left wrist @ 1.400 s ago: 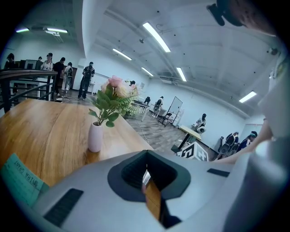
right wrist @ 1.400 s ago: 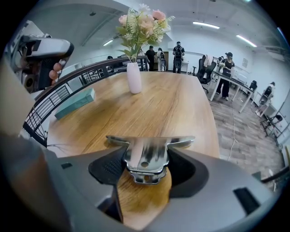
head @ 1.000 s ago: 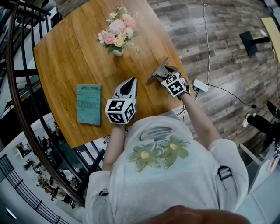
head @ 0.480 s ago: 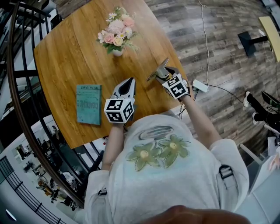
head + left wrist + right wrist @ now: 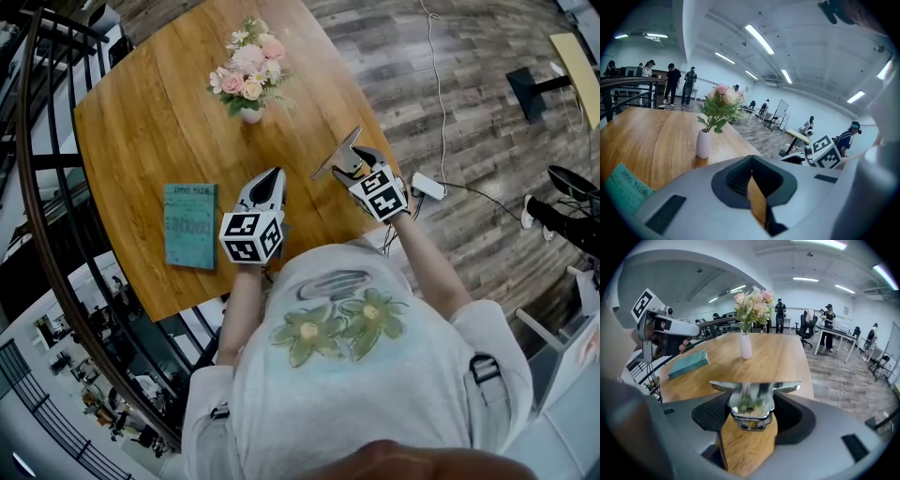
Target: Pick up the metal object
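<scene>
We are gripping the metal object (image 5: pixel 751 401) in our right gripper (image 5: pixel 750 411), whose jaws are pressing on its polished body from both sides. Its flat top bar is running crosswise to the jaws, with one wing sticking out past each. From the head view, the object's (image 5: pixel 336 155) long axis is lying on a diagonal, one end pointing toward the far right edge of the tabletop (image 5: pixel 141 122) and the other back toward the middle of the table. We are holding it over the right edge of the tabletop, in front of the right gripper (image 5: pixel 349 169), and wood is showing beneath it between the jaws. We cannot tell whether it is touching the wood.

Our left gripper (image 5: pixel 751 164) is hovering over the near part of the tabletop with its jaws together at the tips and nothing between them. It is pointing toward the vase of flowers (image 5: pixel 704 140), which is standing near the far edge. A teal book (image 5: pixel 189 223) is lying flat near the left edge, just beside the left gripper (image 5: pixel 270 178).
</scene>
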`<state>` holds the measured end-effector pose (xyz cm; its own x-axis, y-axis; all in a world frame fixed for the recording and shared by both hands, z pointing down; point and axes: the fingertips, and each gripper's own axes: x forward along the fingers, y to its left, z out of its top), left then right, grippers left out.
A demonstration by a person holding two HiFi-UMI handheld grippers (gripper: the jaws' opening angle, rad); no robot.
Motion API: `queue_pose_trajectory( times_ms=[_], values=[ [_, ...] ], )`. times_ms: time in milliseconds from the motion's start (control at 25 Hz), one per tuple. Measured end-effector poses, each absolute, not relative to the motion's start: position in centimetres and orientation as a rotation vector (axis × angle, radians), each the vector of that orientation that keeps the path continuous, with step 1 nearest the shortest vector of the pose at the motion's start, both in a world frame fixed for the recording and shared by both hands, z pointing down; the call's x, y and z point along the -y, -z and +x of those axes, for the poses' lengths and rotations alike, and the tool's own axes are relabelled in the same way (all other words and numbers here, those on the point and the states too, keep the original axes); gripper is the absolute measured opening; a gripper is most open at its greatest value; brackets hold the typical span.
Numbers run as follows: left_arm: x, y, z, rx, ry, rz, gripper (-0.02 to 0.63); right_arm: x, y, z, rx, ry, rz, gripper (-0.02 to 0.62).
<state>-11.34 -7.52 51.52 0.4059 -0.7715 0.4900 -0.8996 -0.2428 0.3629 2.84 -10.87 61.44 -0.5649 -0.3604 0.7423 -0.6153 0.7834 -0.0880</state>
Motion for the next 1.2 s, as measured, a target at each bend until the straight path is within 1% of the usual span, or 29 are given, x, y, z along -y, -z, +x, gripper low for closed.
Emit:
queue_pose_trajectory(
  times_ms=[640, 1200],
  values=[
    [7.3, -51.0, -12.1, 1.442, -0.272, 2.080, 0.014, 10.6, -54.9, 1.5, 2.376, -0.371, 0.767, 0.285],
    [7.6, -50.9, -12.2, 1.450, -0.269, 2.090, 0.014, 11.1, -51.6, 0.7, 2.457, -0.349, 0.793, 0.285]
  ],
)
